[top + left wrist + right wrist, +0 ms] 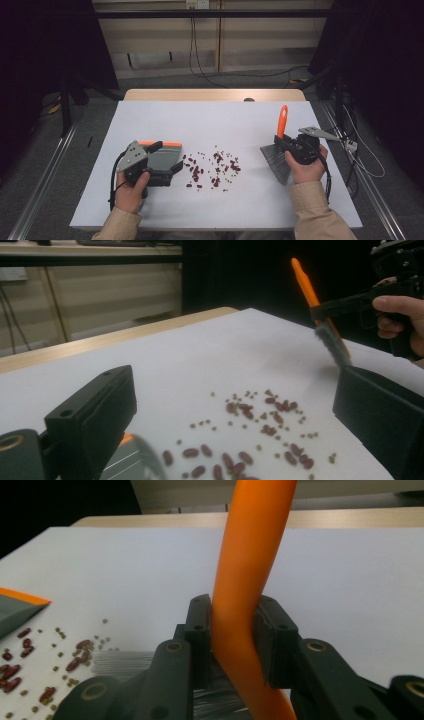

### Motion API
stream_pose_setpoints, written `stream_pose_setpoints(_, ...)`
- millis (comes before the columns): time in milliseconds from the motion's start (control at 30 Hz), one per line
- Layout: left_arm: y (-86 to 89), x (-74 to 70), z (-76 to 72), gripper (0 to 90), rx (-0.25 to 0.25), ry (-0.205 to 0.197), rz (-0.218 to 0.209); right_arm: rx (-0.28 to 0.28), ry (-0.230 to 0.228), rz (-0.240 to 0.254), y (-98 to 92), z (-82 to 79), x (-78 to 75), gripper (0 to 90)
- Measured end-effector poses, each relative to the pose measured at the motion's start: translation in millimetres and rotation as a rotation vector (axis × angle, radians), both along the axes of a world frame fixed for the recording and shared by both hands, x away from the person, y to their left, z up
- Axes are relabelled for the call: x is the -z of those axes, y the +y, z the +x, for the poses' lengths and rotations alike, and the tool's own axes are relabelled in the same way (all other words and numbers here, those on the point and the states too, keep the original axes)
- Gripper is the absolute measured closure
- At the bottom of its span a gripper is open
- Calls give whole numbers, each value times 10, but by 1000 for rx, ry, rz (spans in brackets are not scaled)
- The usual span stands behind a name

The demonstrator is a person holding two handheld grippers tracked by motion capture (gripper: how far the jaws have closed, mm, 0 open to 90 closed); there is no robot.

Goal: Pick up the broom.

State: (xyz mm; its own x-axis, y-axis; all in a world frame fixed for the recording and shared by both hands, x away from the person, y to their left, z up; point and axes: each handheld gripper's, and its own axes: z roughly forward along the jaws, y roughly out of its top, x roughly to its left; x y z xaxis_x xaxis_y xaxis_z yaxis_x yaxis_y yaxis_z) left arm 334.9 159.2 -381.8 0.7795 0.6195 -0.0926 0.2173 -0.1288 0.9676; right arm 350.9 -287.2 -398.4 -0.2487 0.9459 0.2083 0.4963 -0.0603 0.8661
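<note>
Several red beans and small green ones [215, 170] lie scattered mid-table, also in the left gripper view [250, 430]. My left gripper [167, 156] holds a grey dustpan [162, 161] with an orange edge just left of the beans. Its jaws stand wide apart, and a blurred corner of the dustpan [132, 460] shows by the left jaw. My right gripper [281, 141] is shut on the orange handle [255, 540] of a brush. The grey bristles [277, 162] hang above the table, right of the beans. From the left gripper view the brush [334, 342] stands beyond the beans.
A white sheet [210, 120] covers the table, with a wooden strip [215, 95] along the far edge. Cables trail over the floor behind and to the right. Dark curtains flank the table, and metal rails run along both sides.
</note>
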Motion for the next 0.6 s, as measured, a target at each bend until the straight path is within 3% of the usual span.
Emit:
stream_pose_setpoints(300,-397,-74,17,36,82,-5,2,-28,-57,52,36,-45,-81,715)
stream_pose_setpoints(600,-717,-67,69,38,116,35,6,-87,-107,88,197,-92,-219,715)
